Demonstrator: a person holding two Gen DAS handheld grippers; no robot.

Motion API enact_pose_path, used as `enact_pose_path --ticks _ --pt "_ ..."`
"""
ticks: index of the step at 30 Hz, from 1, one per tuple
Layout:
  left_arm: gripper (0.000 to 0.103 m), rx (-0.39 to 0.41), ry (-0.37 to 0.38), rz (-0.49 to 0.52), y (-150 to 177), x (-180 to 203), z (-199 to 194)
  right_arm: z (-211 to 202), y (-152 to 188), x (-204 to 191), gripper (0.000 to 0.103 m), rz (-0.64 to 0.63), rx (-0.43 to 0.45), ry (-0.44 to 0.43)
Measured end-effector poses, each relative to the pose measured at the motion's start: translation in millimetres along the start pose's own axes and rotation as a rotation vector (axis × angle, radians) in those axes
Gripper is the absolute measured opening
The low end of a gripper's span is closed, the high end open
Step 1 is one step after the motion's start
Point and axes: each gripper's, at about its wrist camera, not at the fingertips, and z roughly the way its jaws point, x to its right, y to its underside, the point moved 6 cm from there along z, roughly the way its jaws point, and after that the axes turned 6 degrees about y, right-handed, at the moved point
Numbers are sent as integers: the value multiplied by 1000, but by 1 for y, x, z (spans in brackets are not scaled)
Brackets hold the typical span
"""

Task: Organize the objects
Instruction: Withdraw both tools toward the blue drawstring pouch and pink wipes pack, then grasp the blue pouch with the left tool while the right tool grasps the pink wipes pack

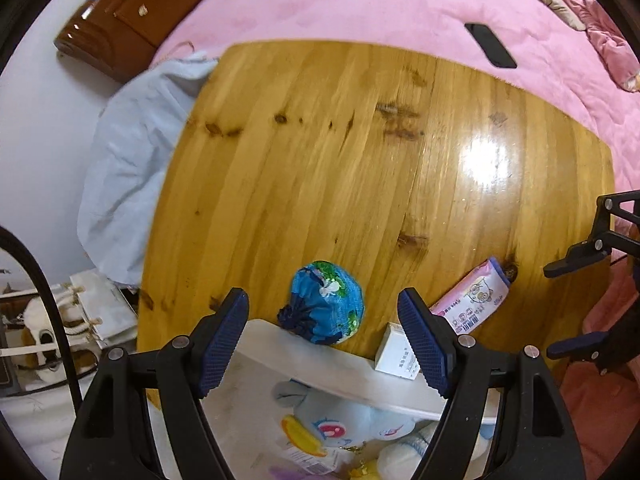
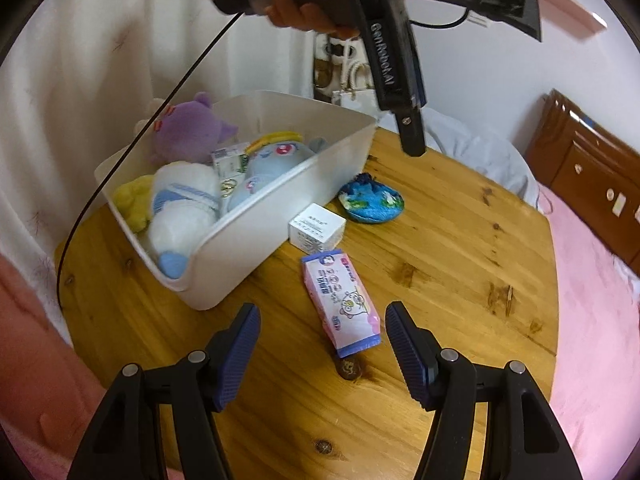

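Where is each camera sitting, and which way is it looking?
Left wrist view: sits on the left gripper, looks straight down at the wooden table, a blue pouch and the white bin; its own two fingers show, open.
Right wrist view: sits on the right gripper, looks slanting down across the table at the pink tissue pack; its open fingers, a sleeve and the hand holding the left gripper show.
Both views share the table, bin, pouch, tissue pack and small white box.
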Motion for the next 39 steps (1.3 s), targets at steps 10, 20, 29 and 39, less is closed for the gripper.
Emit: enact_pose_path --ticks 10,20,29,39 --pt "80 -189 4 2 0 4 51 29 8 14 66 5 -20 -18" --pt "80 -309 19 12 2 11 77 57 13 20 66 29 -60 -73" --pt "80 -399 15 -50 2 5 92 70 17 14 66 10 -105 -110" --pt "80 -468 22 -100 11 5 103 77 21 17 62 29 -144 -132"
